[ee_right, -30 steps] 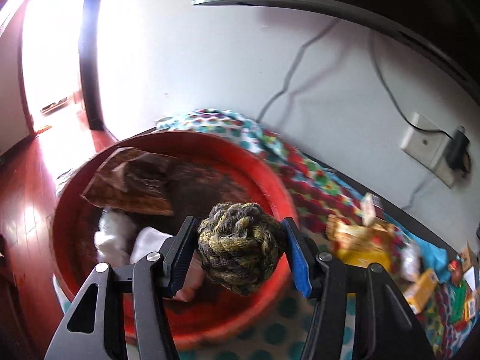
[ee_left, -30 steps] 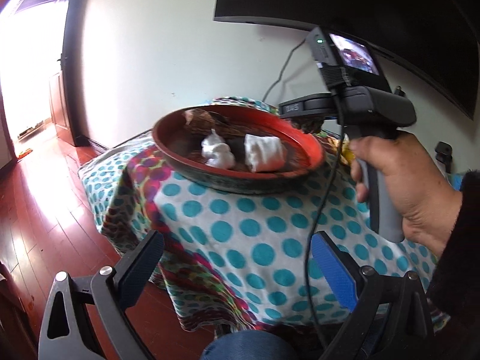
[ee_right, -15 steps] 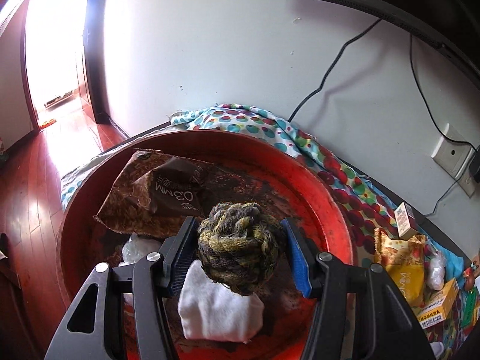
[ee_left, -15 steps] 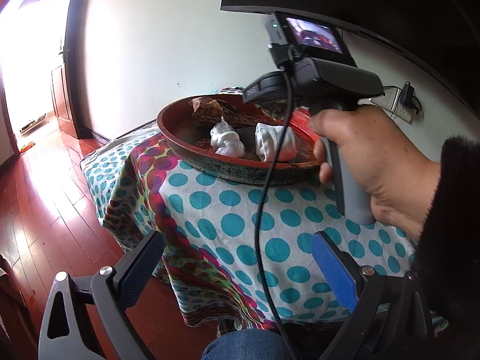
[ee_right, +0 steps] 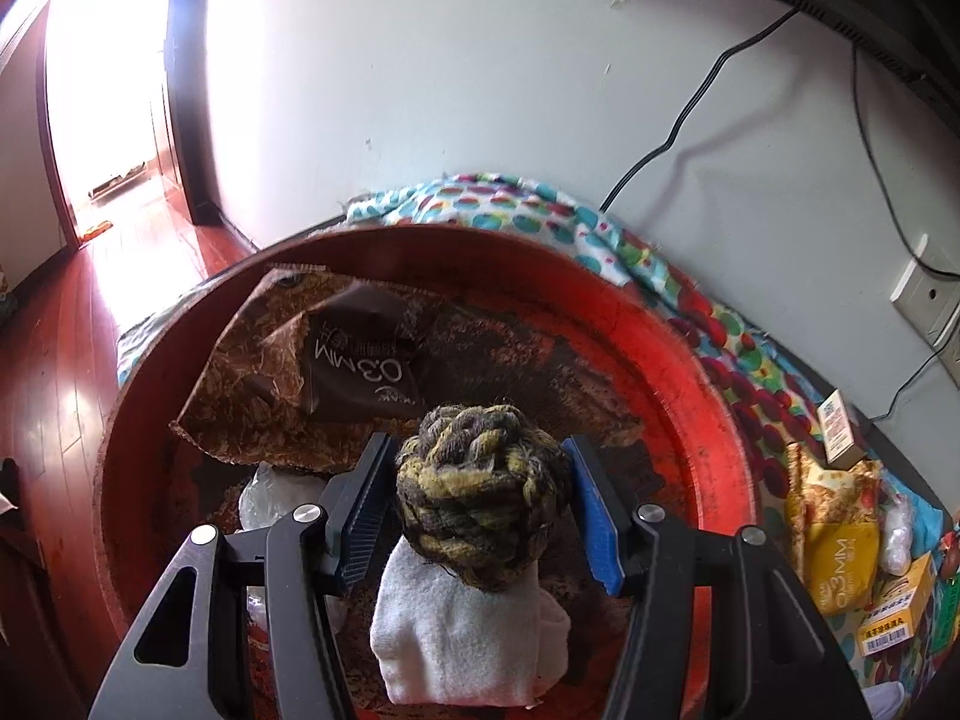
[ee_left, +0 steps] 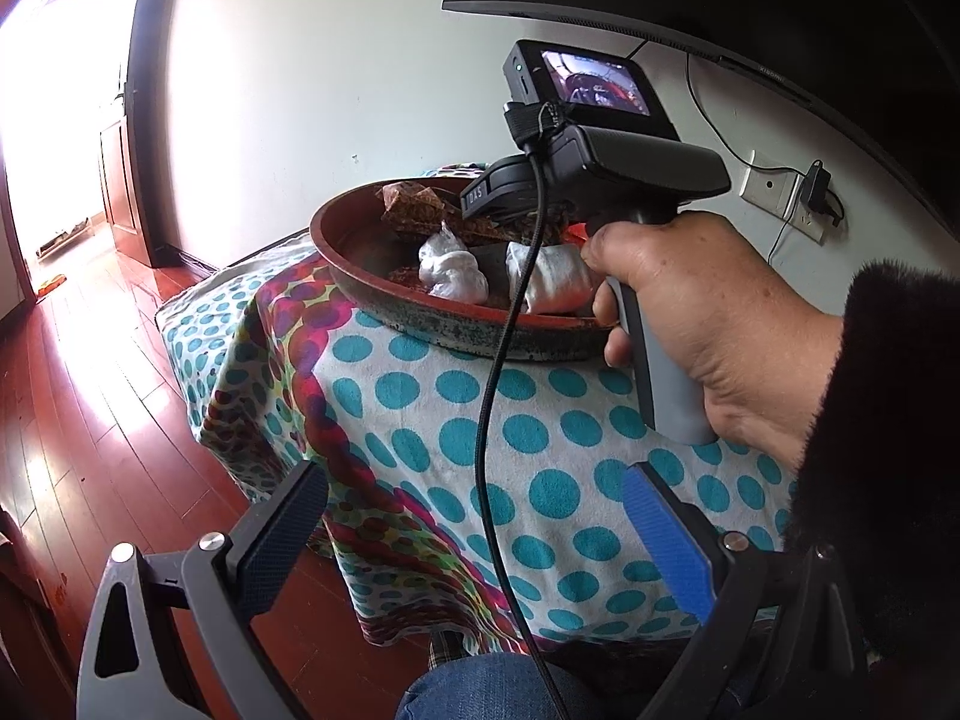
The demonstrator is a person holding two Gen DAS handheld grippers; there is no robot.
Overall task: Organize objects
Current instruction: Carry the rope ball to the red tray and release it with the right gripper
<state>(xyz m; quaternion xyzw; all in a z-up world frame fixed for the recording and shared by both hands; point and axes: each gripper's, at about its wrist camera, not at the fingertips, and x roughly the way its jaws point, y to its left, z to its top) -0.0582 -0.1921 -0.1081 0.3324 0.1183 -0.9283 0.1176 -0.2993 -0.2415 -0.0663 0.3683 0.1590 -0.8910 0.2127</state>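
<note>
Counter (ee_left: 480, 420), draped w/ a teal polka-dot cloth (ee_left: 420, 396), carries everything; cloth hangs over the near edge toward the wood floor. Big red basin (ee_right: 708, 396) sits at the counter's left end near the wall and looks like the collecting spot: the loose stuff is being gathered into it rather than left scattered.

Already in the basin: brown "03MM" packet (ee_right: 336, 372) lying flat toward the far side, a folded white cloth (ee_right: 462, 636) near the front, and a crumpled white plastic bag (ee_left: 450, 267) beside it on the left.

Right gripper (ee_right: 480, 510) hangs above the basin's middle, jaws clamped on a knotted yellow-and-dark rope ball (ee_right: 480, 486), pads pressed into both sides. Ball sits right over the white cloth; can't tell if it touches. Held above the basin, probably so it drops inside the rim, not on the counter.

Left gripper (ee_left: 474, 522) is held low in front of the counter, well apart from the basin, jaws spread wide w/ nothing between them; prob. parked out of the way while the right hand (ee_left: 708, 324) works.

Not yet sorted, on the counter right of the basin: yellow snack bag (ee_right: 840, 528), a yellow carton (ee_right: 894, 606) below it, a small box (ee_right: 837, 426) by the wall.
</note>
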